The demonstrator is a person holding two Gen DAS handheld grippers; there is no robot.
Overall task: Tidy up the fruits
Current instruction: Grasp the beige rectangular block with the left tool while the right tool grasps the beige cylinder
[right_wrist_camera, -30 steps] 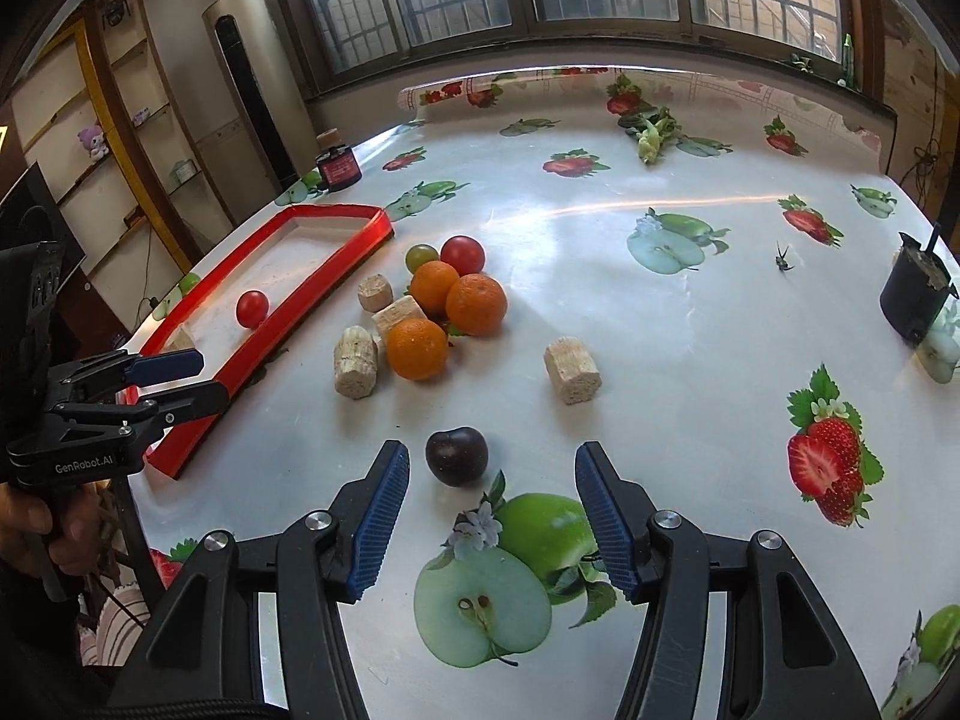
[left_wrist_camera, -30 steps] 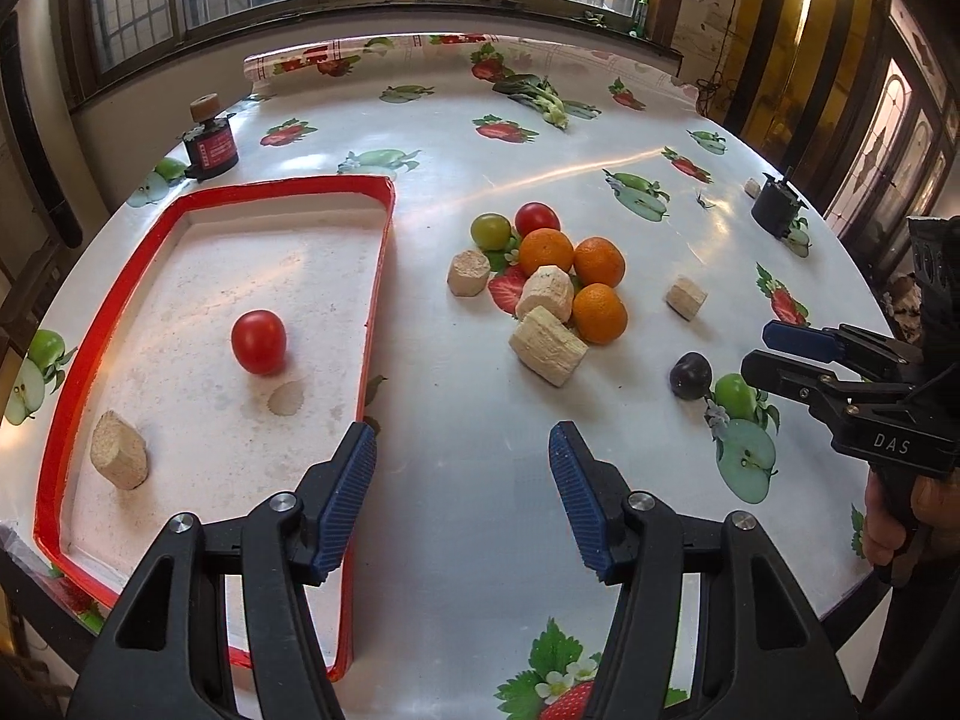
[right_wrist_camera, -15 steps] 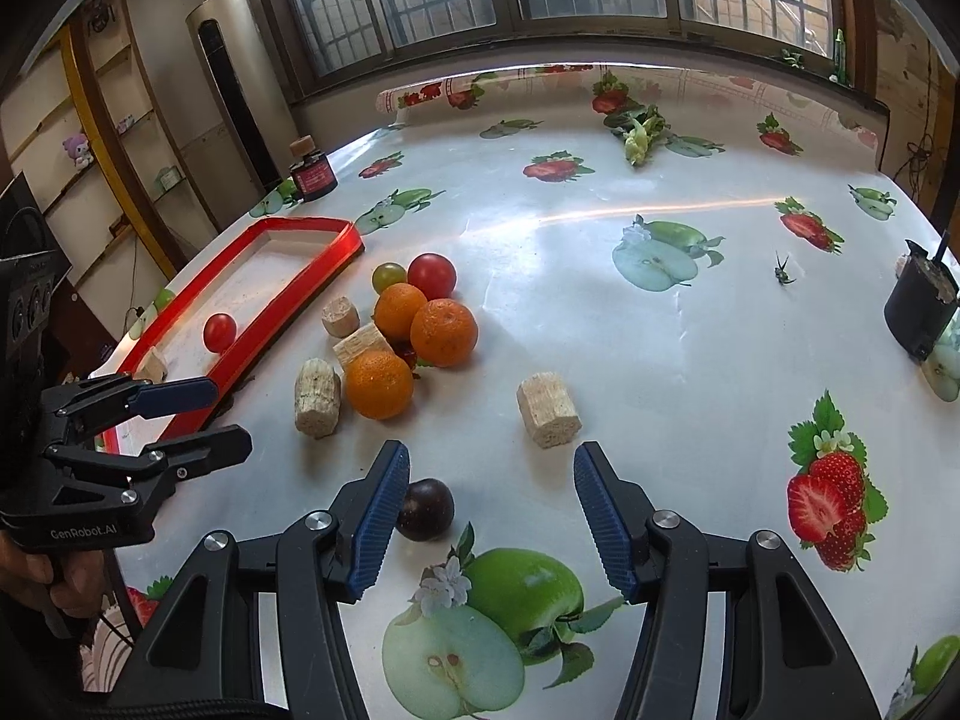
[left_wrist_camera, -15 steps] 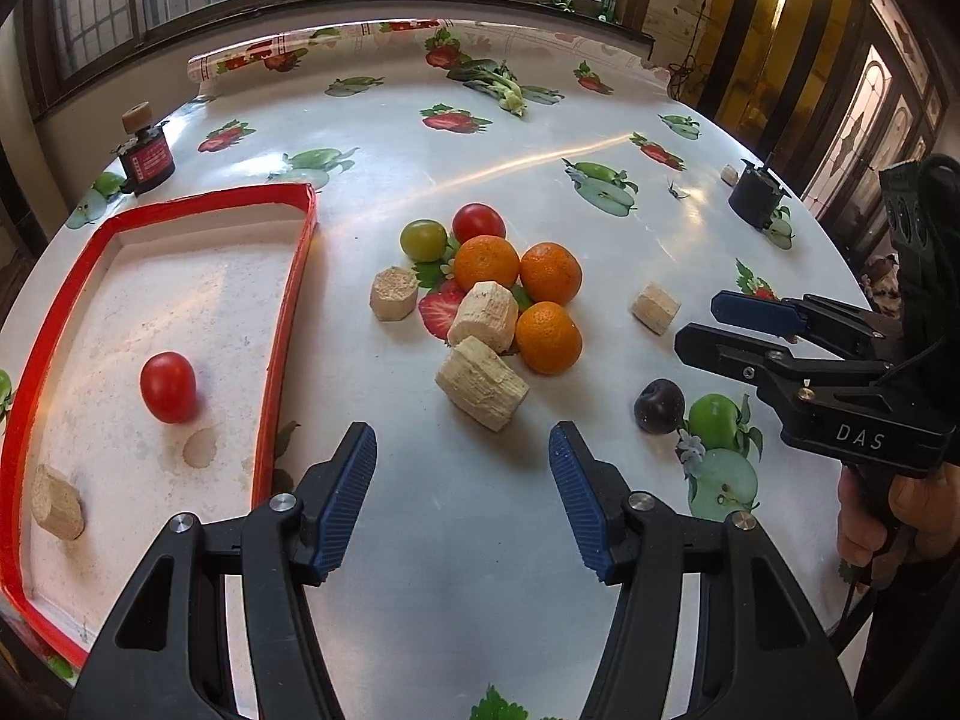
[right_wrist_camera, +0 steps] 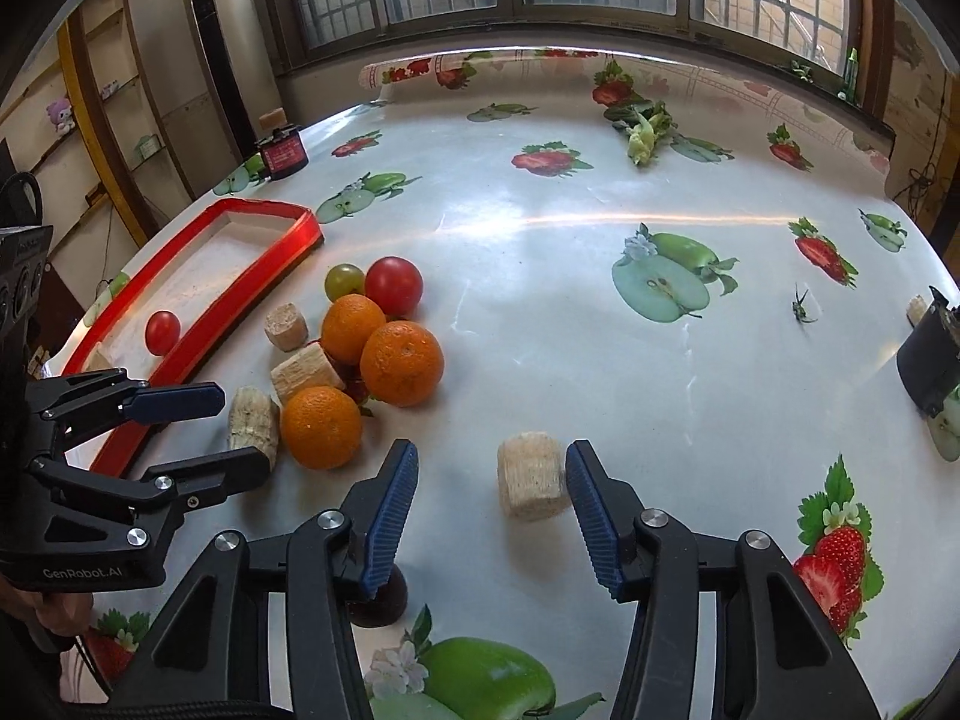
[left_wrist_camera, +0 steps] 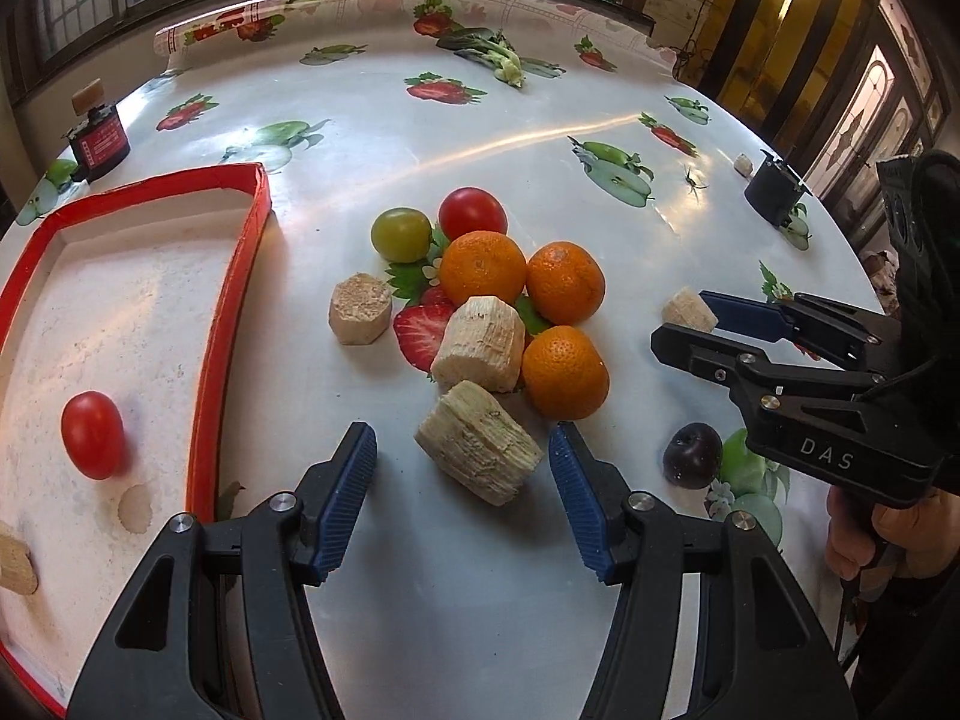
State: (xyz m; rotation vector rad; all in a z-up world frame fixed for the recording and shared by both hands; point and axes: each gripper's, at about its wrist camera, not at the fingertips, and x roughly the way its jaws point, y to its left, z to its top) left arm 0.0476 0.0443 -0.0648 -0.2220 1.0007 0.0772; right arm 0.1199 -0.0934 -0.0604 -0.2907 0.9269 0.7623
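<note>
Down in the right wrist view, a dark plum (right_wrist_camera: 384, 597) sits half hidden under the near blue pad (right_wrist_camera: 390, 516) of the right gripper (right_wrist_camera: 489, 516) — only its lower rim shows. From the left wrist view the same plum (left_wrist_camera: 692, 455) is in plain sight on the cloth, just beside a printed green apple. At the left edge of the tray (left_wrist_camera: 231, 324) a pale chunk (left_wrist_camera: 15, 564) is cut off by the frame, and one red tomato (left_wrist_camera: 93, 443) lies inside. A black pot (right_wrist_camera: 930, 360) at the far right is also clipped.

Writing: the right gripper's body reads "DAS" from the left view; the left gripper's body reads "GenRobot.AI" from the right view. The red label on the small jar (left_wrist_camera: 99, 138) is too small to read.

The left gripper (left_wrist_camera: 462, 498) stands open, nothing gripped — a pale cane piece (left_wrist_camera: 477, 450) lies just ahead between its tips, long axis slanting from upper left to lower right, pads clear of it. The right gripper's jaws have just been closing, yet gaps show both sides; a stubby cane piece (right_wrist_camera: 531, 474) stands upright just beside the far pad, and I cannot tell if it touches. The pile — three oranges (left_wrist_camera: 483, 267), a green tomato (left_wrist_camera: 401, 234), a second red tomato (left_wrist_camera: 472, 213), more cane — sits mid-table, outside the tray.
</note>
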